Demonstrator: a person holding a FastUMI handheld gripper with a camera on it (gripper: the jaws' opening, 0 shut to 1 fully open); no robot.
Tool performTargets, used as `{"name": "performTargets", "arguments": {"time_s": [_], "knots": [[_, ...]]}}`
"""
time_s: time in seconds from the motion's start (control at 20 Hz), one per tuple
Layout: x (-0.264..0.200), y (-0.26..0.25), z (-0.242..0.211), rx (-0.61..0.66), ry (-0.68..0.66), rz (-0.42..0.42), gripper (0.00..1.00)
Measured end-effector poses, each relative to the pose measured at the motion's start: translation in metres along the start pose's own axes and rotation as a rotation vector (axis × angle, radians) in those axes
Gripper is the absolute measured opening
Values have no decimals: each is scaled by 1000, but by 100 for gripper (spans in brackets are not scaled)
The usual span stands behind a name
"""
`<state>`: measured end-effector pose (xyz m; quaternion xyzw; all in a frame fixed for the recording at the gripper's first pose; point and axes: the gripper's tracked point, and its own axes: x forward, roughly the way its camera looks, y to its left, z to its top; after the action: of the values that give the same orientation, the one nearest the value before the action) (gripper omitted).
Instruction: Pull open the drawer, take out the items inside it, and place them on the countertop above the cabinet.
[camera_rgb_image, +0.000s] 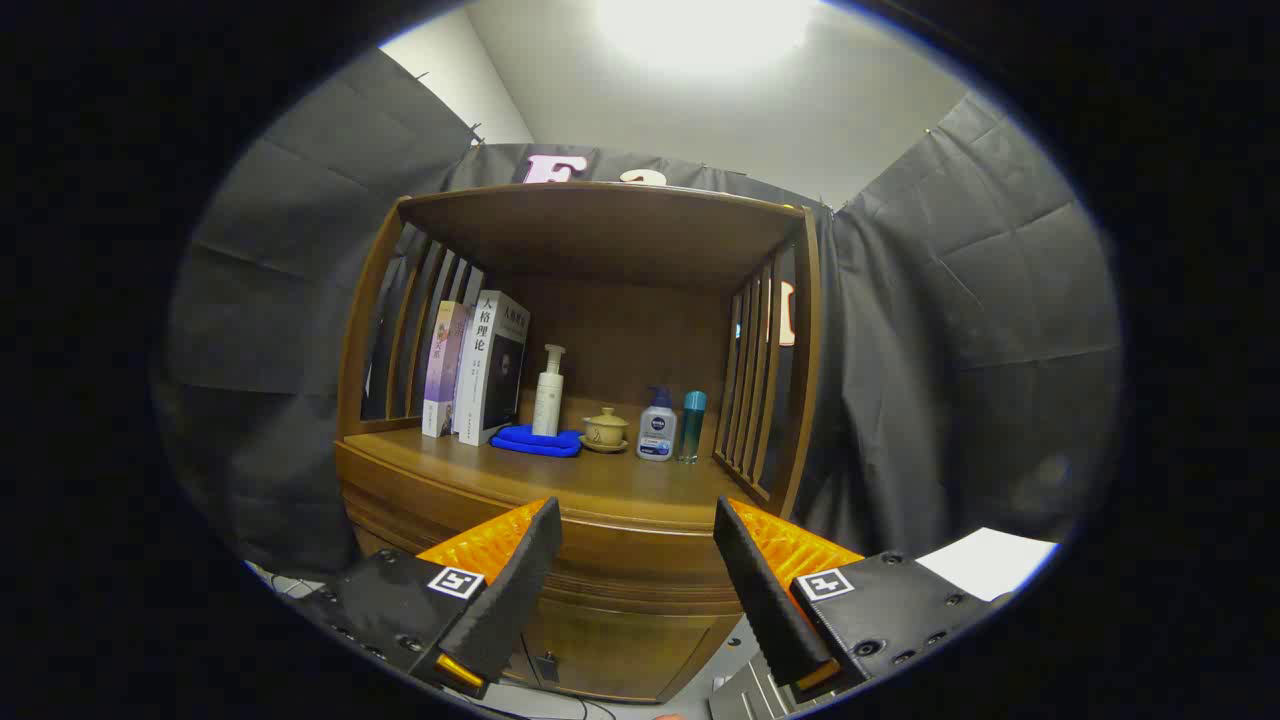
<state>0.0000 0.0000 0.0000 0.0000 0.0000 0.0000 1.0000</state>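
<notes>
We see the gripper (636, 520) w/ fingers spread wide, nothing between them, hovering in front of the wooden cabinet (620, 590). The drawer (640, 555) front sits betw. the fingers, just below the countertop (600, 480) edge; looks closed, so we can't tell what's inside. On the countertop, beyond the fingers: two books (478, 368) upright at the left slats, a white pump bottle (548, 392) standing on a folded blue cloth (537, 441), a lidded tea cup (606, 429) on a saucer, a pump lotion bottle (657, 427) and a teal bottle (692, 425) just beside it. Lower cabinet doors (600, 650) below the fingers.
</notes>
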Motion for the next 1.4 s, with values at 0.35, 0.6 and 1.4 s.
{"name": "performTargets", "arguments": {"time_s": [0.35, 0.6, 1.4], "knots": [[1, 0, -4, 25, -10, -20, 98], [0, 2, -2, 20, -19, -20, 98], [-4, 1, -9, 19, -22, 9, 98]]}}
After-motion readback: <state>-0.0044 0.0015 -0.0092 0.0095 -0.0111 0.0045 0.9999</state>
